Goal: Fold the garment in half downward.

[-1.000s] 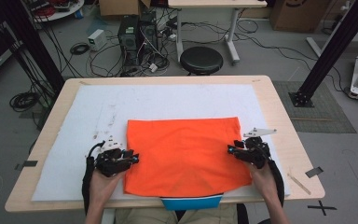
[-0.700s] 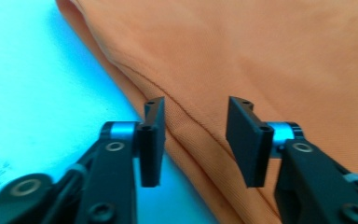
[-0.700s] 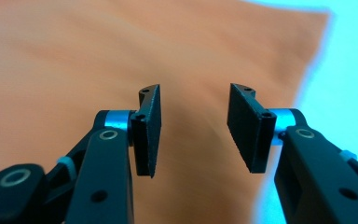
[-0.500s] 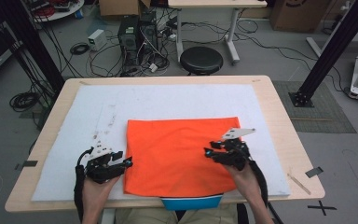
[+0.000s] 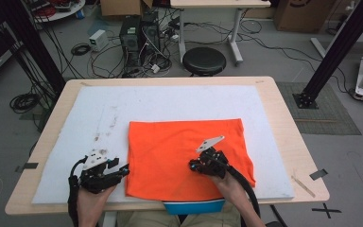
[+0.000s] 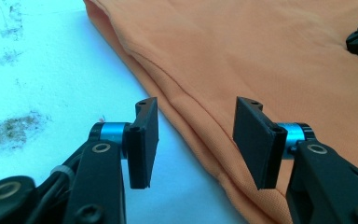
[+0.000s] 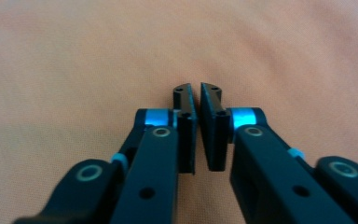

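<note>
White mat (image 5: 179, 101) beyond orange cloth (image 5: 170, 142) lies bare, unobstructed.

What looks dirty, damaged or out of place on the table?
The white mat has brownish smudges left of the orange cloth. The cloth lies flat, slightly askew, its near edge over a blue thing at the table's front.

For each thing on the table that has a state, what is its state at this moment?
orange cloth: folded, lying flat on the white mat.
left gripper: jaws open and just widened, beside the cloth's left edge, nothing held.
right gripper: over the cloth, jaws almost shut after just closing, a thin gap between them, no fabric seen pinched.
</note>
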A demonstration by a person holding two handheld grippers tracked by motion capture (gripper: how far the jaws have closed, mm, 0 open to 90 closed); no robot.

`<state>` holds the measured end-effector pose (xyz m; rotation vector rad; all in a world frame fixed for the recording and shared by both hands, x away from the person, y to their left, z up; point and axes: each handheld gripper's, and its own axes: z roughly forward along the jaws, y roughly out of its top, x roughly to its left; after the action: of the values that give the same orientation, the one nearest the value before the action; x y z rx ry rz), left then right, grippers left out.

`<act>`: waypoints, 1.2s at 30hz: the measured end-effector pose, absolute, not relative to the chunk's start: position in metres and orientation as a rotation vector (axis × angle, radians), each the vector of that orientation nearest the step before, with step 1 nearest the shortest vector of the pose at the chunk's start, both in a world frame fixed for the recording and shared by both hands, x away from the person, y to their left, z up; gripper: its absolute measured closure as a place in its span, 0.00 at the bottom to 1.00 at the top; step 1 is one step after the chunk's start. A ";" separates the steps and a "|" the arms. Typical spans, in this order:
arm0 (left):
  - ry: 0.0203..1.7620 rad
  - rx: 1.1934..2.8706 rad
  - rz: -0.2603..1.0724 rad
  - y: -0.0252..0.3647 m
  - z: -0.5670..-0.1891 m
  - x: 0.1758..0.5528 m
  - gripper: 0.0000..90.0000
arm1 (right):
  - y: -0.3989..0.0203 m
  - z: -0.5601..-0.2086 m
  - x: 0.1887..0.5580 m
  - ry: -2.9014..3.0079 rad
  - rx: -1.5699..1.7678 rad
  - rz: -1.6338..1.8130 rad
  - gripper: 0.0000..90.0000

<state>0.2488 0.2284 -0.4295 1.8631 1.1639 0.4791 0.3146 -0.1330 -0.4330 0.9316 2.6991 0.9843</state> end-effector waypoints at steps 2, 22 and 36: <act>1.158 1.871 0.487 0.228 -0.429 0.247 0.56 | -0.131 -0.429 0.313 2.671 0.917 0.992 0.86; 1.135 1.833 0.494 0.237 -0.424 0.240 0.40 | -0.187 -0.411 0.297 2.383 1.052 1.177 0.31; 1.071 1.867 0.470 0.233 -0.421 0.232 0.33 | -0.285 -0.414 0.274 2.066 1.246 1.253 0.28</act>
<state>0.2320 0.2333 -0.4214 1.8674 1.0708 0.4704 0.2742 -0.2850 -0.4139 1.2464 2.0662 1.2531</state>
